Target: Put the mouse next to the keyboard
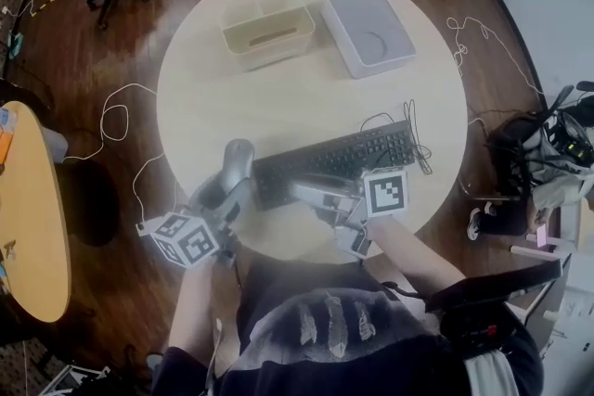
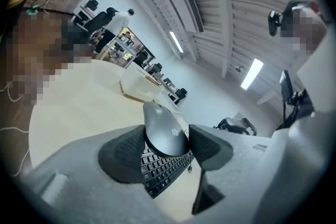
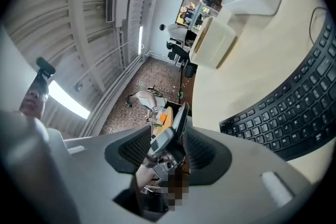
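I see left claw (image 2: 168, 150) clamped on mouse (image 2: 165, 132), keyboard (image 2: 164, 171) just beyond tips; right claw (image 3: 168, 152) jaws apart, gripping nothing.

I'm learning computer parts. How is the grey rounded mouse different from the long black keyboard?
The grey rounded mouse is small and curved; the long black keyboard is wide and flat. The mouse is clamped in the left gripper; the keyboard lies on the round pale table. A black cable trails from the keyboard; none shows on the mouse. Both are computer tools.
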Demonstrator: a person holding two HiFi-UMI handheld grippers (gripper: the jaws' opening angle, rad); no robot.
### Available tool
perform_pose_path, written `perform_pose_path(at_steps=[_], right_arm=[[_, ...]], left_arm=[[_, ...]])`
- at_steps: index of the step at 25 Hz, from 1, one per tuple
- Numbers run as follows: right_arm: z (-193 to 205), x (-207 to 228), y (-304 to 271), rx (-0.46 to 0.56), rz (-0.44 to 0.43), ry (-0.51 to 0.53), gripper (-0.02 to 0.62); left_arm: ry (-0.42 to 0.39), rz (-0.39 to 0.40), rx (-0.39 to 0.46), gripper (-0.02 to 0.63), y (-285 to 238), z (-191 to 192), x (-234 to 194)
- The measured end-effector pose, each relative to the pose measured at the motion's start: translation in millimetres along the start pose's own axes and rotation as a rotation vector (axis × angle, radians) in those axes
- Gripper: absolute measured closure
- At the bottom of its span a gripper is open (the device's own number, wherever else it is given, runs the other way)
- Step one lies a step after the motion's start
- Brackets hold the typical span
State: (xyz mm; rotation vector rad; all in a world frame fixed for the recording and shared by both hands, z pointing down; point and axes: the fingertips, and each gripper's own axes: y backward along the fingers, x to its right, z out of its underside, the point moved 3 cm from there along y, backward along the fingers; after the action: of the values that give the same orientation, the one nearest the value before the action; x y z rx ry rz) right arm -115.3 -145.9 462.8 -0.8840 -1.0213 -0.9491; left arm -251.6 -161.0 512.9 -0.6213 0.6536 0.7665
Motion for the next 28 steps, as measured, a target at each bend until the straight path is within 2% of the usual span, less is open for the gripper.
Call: perform_pose_path(at_steps=[4, 8, 13, 15, 16, 18, 20, 22, 24, 28], right_arm=[[-5, 10, -32, -0.048, -0.04, -0.056, 0.341], [-2, 20, -56, -0.068, -0.037, -0.097, 0.319], [-4, 16, -85, -0.107, -0.062, -0.1, 0.304], [0, 13, -92, -0.129, -0.064, -0.107, 0.304], [2, 13, -94, -0.137, -0.06, -0.108, 0.306], [4, 13, -95, -0.144, -0.051, -0.109, 0.355], [4, 12, -96, -0.147, -0.049, -0.103, 0.449], [6, 16, -94, -0.159, -0.016, -0.078, 0.454], [7, 21, -88, -0.161, 0.028, -0.053, 0.456], [-7, 12, -78, -0.099, -0.021, -0.044, 0.456]], left_arm=[[-0.075, 0.022, 0.014, 0.341, -2, -4, 18], [-0.099, 0.037, 0.029, 0.341, -1, -3, 27], [-0.143, 0.054, 0.022, 0.342, 9, -1, 32], [-0.183, 0.064, 0.007, 0.344, 9, 3, 36], [-0.21, 0.065, -0.004, 0.344, 8, 5, 38], [-0.244, 0.056, -0.017, 0.344, 5, 8, 39], [-0.236, 0.046, -0.013, 0.359, 3, 10, 36], [-0.229, 0.048, -0.014, 0.374, 2, 11, 34], [-0.264, 0.046, -0.02, 0.373, 0, 13, 35], [-0.325, 0.054, -0.045, 0.351, 0, 11, 42]])
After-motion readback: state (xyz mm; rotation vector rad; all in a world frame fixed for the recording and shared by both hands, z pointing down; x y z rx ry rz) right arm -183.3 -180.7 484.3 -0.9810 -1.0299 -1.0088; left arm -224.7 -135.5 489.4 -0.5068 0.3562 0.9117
